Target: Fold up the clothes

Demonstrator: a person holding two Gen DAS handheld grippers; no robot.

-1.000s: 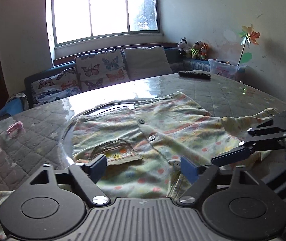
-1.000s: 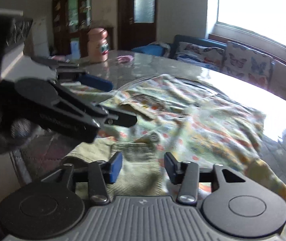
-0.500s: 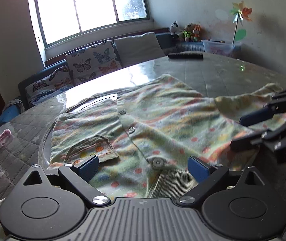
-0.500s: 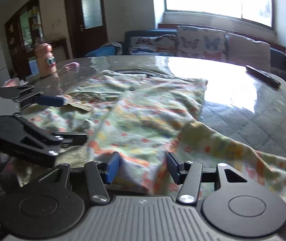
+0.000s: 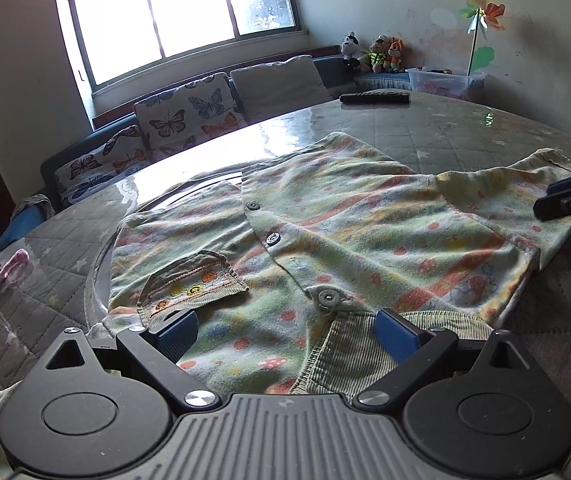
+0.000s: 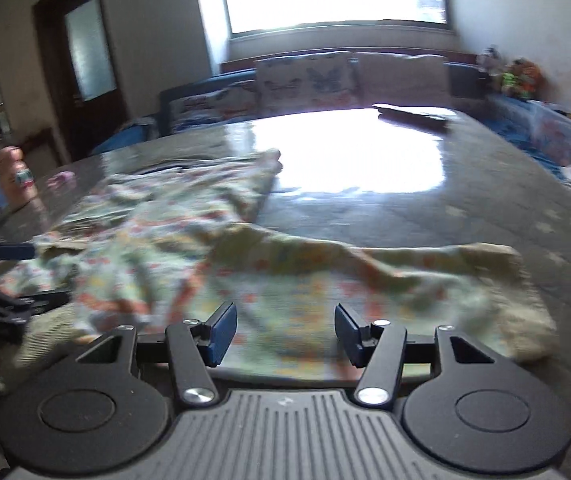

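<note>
The left gripper point(image 5: 287, 330) has spread wide over the shirt point(image 5: 325, 240) lying flat on the tabletop point(image 5: 465, 128), while the right gripper point(image 6: 285, 330) – jaws opening, pinching nothing – has swung out to the sleeve point(image 6: 425, 280), likely the next fold.

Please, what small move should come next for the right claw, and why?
Probably lower the right claw, whose jaws are opening with nothing between them, onto the sleeve lying flat below it. The shirt is spread unfolded on the table.
</note>
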